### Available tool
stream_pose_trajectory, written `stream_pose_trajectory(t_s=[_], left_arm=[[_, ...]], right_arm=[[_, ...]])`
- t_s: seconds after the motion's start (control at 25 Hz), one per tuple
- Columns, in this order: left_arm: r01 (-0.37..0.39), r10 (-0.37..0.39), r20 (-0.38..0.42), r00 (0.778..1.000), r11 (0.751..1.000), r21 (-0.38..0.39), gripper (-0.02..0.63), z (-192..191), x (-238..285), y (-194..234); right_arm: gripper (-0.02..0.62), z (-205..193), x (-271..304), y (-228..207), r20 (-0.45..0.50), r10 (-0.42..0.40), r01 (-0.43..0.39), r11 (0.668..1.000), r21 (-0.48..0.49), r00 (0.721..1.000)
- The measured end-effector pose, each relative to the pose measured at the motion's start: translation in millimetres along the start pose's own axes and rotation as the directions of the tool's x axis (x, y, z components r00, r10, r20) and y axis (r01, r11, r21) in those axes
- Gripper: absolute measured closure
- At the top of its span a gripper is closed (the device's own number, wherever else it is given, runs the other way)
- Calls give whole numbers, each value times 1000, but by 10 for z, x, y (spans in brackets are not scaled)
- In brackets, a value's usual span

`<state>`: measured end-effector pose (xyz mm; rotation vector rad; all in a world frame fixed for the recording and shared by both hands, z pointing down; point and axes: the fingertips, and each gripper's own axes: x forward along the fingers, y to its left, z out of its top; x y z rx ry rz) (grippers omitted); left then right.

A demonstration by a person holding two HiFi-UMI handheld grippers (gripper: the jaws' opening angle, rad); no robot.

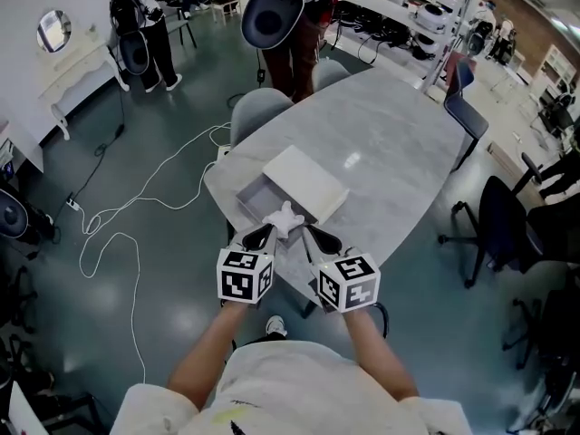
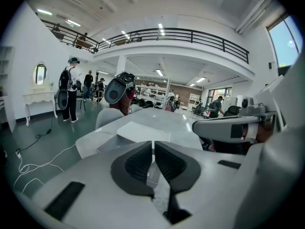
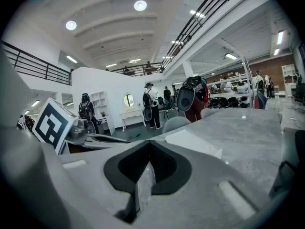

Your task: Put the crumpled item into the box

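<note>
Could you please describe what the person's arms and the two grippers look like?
The left gripper and right gripper both have pale grey bodies ending in black, curved jaw pads. Each carries a white cube printed with black square markers. The person wears a pale short-sleeved shirt. No cables show on either gripper.

Both are the same build: the left gripper (image 1: 268, 231) and right gripper (image 1: 314, 235) have pale grey plastic shells with black, curved jaw pads that taper to a point. Each has a white cube (image 1: 245, 275) with black square markers on its faces. The gripper views show dark rectangular slots in the grey shell. The person's in a white short-sleeved tee (image 1: 290, 383) – small dark mark on it – plus a light shoe (image 1: 275, 326).
</note>
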<state>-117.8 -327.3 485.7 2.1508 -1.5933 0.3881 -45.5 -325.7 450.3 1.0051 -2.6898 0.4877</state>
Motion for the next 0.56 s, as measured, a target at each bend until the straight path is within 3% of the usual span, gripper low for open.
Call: stream_pose_trajectory(t_s=[0.56], left_arm=[[13, -13, -10, 1000, 1000, 8, 591, -84, -135, -106]], right_arm=[[591, -25, -143, 126, 10, -6, 6, 1000, 3, 1000]])
